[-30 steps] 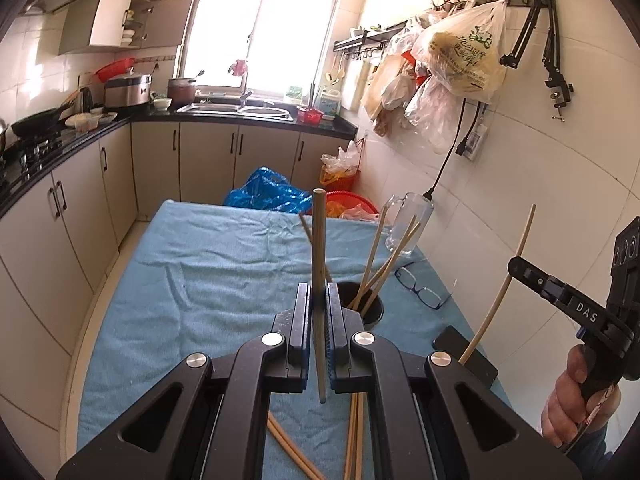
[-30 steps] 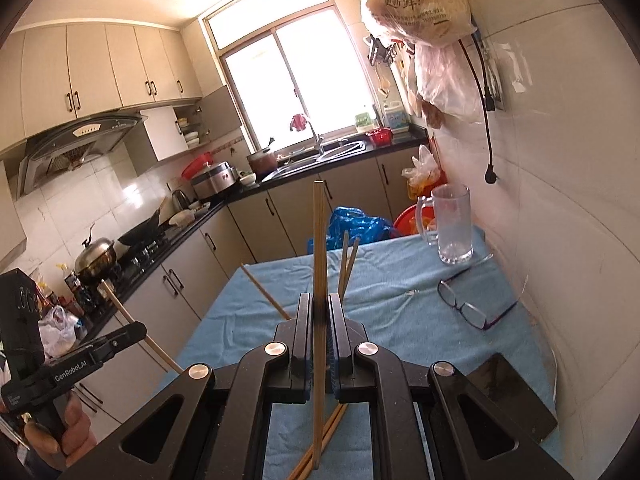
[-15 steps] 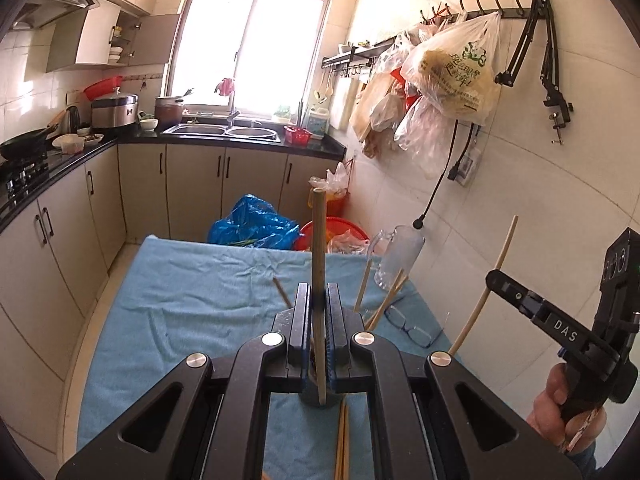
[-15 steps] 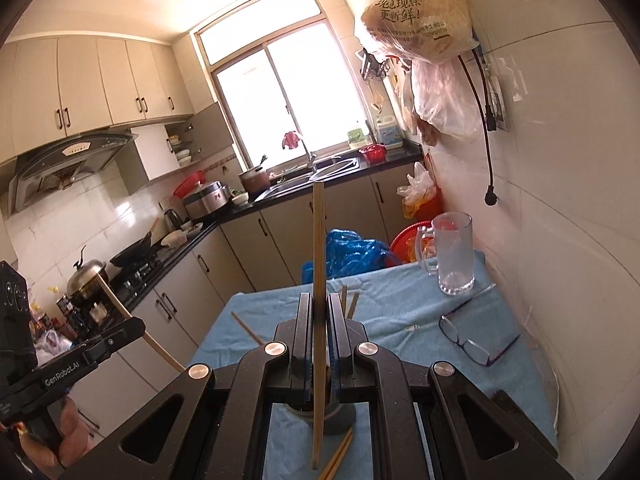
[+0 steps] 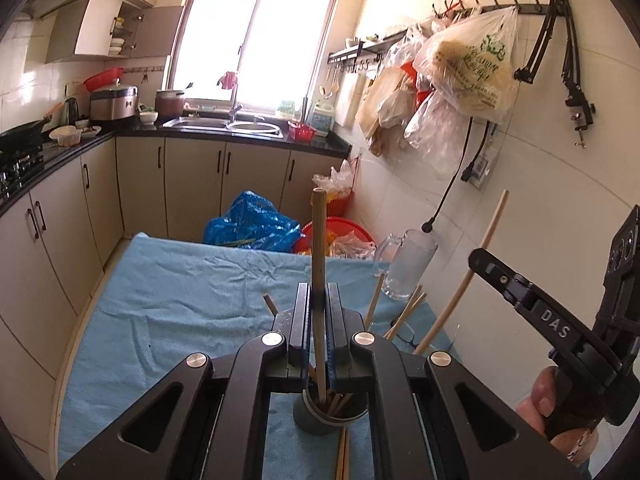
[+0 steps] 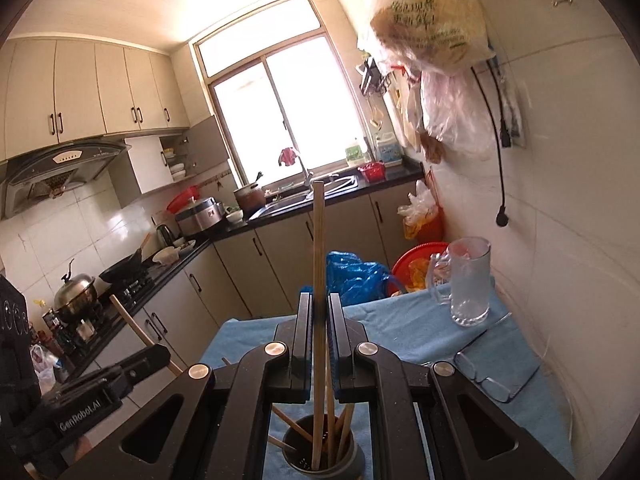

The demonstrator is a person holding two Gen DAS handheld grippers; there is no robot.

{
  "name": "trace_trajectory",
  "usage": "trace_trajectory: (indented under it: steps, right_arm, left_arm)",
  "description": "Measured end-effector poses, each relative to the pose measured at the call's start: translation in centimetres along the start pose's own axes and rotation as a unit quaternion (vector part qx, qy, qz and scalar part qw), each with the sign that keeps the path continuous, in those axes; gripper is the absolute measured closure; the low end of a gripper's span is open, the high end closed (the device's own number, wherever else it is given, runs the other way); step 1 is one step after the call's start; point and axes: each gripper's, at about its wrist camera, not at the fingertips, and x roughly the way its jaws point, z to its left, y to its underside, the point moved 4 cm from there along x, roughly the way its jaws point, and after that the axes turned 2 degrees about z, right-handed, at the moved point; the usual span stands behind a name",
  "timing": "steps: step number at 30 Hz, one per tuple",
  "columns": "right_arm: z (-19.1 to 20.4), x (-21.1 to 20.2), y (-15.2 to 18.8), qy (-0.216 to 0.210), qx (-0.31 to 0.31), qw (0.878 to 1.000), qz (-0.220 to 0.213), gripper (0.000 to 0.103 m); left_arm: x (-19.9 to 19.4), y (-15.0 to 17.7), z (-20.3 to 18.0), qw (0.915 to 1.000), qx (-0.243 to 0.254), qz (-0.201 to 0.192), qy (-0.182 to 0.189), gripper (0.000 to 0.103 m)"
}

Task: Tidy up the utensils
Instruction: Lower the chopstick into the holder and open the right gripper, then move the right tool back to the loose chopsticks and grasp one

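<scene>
My left gripper (image 5: 319,304) is shut on a wooden chopstick (image 5: 319,248), held upright with its lower end inside a dark round holder (image 5: 329,416) that has several chopsticks in it. My right gripper (image 6: 319,312) is shut on another chopstick (image 6: 318,248), also upright, its lower end inside the same holder (image 6: 325,456). In the left wrist view the right gripper (image 5: 476,258) shows at the right with its chopstick. In the right wrist view the left gripper (image 6: 160,354) shows at the lower left. Loose chopsticks (image 5: 343,452) lie on the blue cloth below the holder.
A blue cloth (image 5: 180,292) covers the table. A glass mug (image 6: 466,280) and a pair of glasses (image 6: 486,376) sit at the right by the tiled wall. Kitchen cabinets and a counter run along the left. Plastic bags (image 5: 472,68) hang on the wall.
Both grippers moved over the holder and lowered their chopsticks, whose lower ends are now inside it. The holder has shifted from ahead of the left gripper to beneath it.
</scene>
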Motion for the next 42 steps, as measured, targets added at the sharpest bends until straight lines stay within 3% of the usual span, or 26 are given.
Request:
trace_trajectory:
  steps: [16, 26, 30, 33, 35, 37, 42]
  right_arm:
    - [-2.0, 5.2, 4.6, 0.026, -0.002, 0.997, 0.068, 0.096]
    - [-2.1, 6.0, 5.7, 0.007, 0.009, 0.995, 0.100, 0.092]
    - [-1.8, 4.7, 5.1, 0.005, 0.006, 0.996, 0.089, 0.082]
    - [-1.7, 3.1, 4.8, 0.001, 0.007, 0.997, 0.079, 0.081]
    - [-1.7, 2.2, 5.0, 0.001, 0.007, 0.997, 0.077, 0.080]
    - [-2.0, 1.2, 5.7, 0.001, 0.011, 0.997, 0.080, 0.078]
    - [-3.6, 0.1, 10.3, 0.001, 0.032, 0.992, 0.121, 0.077]
  left_arm:
    - [4.3, 3.5, 2.0, 0.9986, -0.015, 0.051, -0.003, 0.097]
    - [4.5, 3.9, 3.0, 0.9979, -0.025, 0.060, -0.004, 0.096]
    - [3.7, 3.7, 3.2, 0.9979, -0.031, 0.056, -0.002, 0.087]
    - [2.4, 3.7, 3.4, 0.9984, -0.034, 0.046, -0.002, 0.085]
    - [1.2, 4.1, 3.7, 0.9986, -0.038, 0.038, -0.002, 0.078]
    - [0.2, 4.8, 4.3, 0.9985, -0.042, 0.033, -0.006, 0.072]
    - [-1.0, 9.0, 6.9, 0.9961, -0.064, 0.055, -0.023, 0.069]
